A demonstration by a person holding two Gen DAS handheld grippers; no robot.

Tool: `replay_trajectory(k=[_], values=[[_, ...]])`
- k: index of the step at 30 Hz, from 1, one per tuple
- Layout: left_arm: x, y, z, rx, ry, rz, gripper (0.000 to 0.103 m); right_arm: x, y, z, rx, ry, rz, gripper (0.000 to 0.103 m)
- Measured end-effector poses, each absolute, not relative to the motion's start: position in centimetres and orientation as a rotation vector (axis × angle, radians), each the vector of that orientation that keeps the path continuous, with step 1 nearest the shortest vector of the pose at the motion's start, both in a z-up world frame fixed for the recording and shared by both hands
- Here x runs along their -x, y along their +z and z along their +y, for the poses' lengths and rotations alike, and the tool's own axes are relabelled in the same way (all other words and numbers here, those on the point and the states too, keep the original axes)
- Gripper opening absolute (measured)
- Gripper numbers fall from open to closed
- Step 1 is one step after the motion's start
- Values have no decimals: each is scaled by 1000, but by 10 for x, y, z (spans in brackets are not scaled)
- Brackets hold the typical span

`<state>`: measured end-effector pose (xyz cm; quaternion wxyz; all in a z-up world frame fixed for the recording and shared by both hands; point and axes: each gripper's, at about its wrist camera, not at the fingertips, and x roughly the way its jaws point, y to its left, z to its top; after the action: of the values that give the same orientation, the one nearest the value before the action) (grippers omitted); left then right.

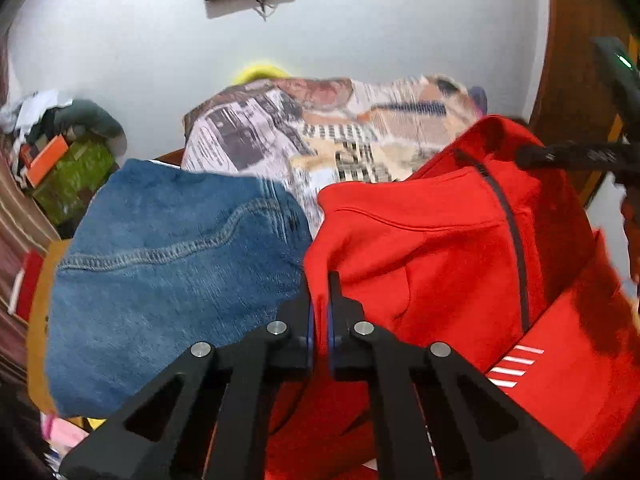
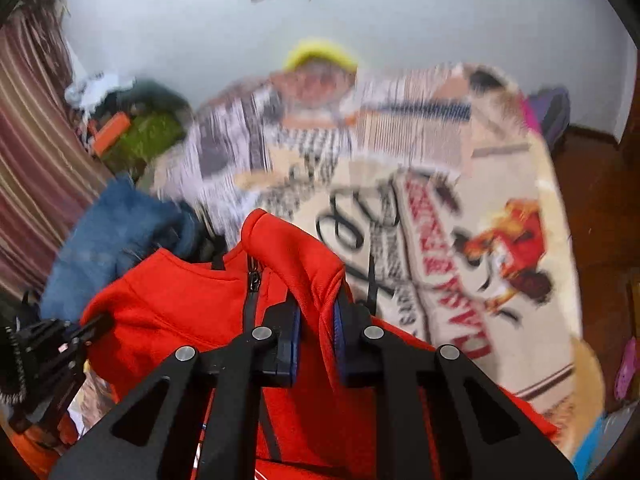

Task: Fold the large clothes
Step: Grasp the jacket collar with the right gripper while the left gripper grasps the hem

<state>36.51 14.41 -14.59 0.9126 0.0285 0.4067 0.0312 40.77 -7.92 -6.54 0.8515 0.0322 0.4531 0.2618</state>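
**Both claws pinching the red jacket above the bed**

You have the red jacket [image 1: 432,248] lifted off the printed bedspread [image 2: 460,216], and it is your 1 landmark here. Your left claw [image 1: 320,304] is drawn narrow on a thin edge of the jacket, the blue pads [image 1: 310,332] nearly meeting with only 1 layer of cloth between them. Your right claw [image 2: 318,316] stands a little wider because it grips a thicker rolled fold, probably the collar or hood, just beside the dark zipper [image 2: 253,280].

Holding 2 separate points at the top lets the body of the jacket hang and straighten under its own weight, which is likely why you raised it before folding. The zipper looks closed, so the front panels should stay together when you lay it down.

To the left of the jacket lies a pair of blue jeans [image 1: 168,264], touching or nearly touching its edge; I cannot tell which. Beyond the jacket the bedspread is bare, and that seems the natural place to spread it flat.

Both views are smeared by motion, so finer detail is uncertain. The fold itself is not yet begun.
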Motion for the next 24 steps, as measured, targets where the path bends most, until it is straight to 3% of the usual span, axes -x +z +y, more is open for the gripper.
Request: replay_trajectory(k=[5, 10, 18, 24], values=[[-353, -107, 154, 38, 15, 767, 2, -372, -12, -95, -93, 607, 871, 12], [-319, -95, 146, 40, -53, 748, 2, -319, 0, -105, -47, 644, 837, 12], [-247, -111, 117, 0, -138, 770, 2, -235, -24, -131, 25, 639, 872, 12], [-208, -158, 111, 29, -168, 855, 2, -185, -69, -139, 74, 619, 953, 12]])
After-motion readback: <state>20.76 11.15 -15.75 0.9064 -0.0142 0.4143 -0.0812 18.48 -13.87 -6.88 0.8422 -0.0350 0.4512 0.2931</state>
